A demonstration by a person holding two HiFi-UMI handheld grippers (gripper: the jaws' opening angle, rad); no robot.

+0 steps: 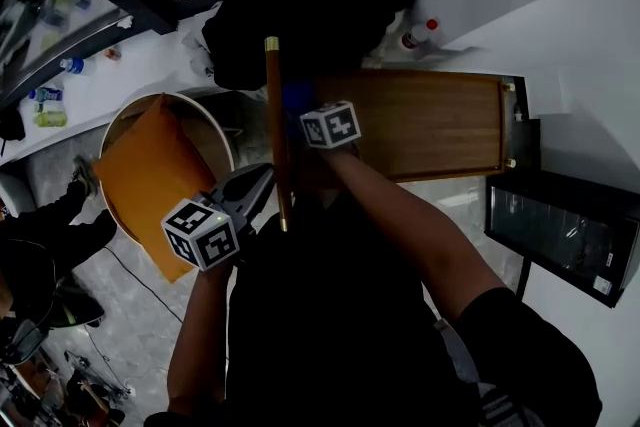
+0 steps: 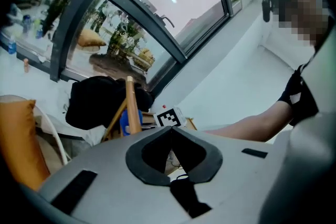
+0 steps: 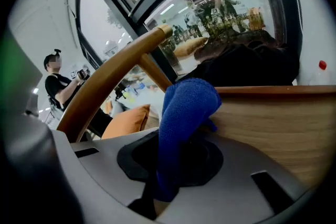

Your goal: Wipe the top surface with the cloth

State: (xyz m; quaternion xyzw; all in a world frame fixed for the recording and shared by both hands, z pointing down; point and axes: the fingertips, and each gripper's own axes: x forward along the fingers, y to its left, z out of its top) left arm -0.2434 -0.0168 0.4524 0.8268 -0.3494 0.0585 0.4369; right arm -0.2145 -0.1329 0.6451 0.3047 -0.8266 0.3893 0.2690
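In the head view, the right gripper reaches forward to the left end of the wooden table and holds the blue cloth at the table's edge, just beside a wooden rail that seems to belong to a chair. The left gripper hangs lower and nearer to the person, beside an orange cushion, well apart from the table. A black bag lies past the far side of the table. In the left gripper view, the jaws are shut together at their tips with nothing between them, and they point toward the rail and the cloth. In the right gripper view, the jaws are closed on the cloth, which stands up from them in a soft folded bunch in front of the wood grain of the table; whether it already touches the top cannot be told. The cloth looks light, soft and limp, probably microfibre, so it will likely fold and drag under pressure. It seems wiser to keep the hold on the bunched middle, so that the free part lies flat on the top.
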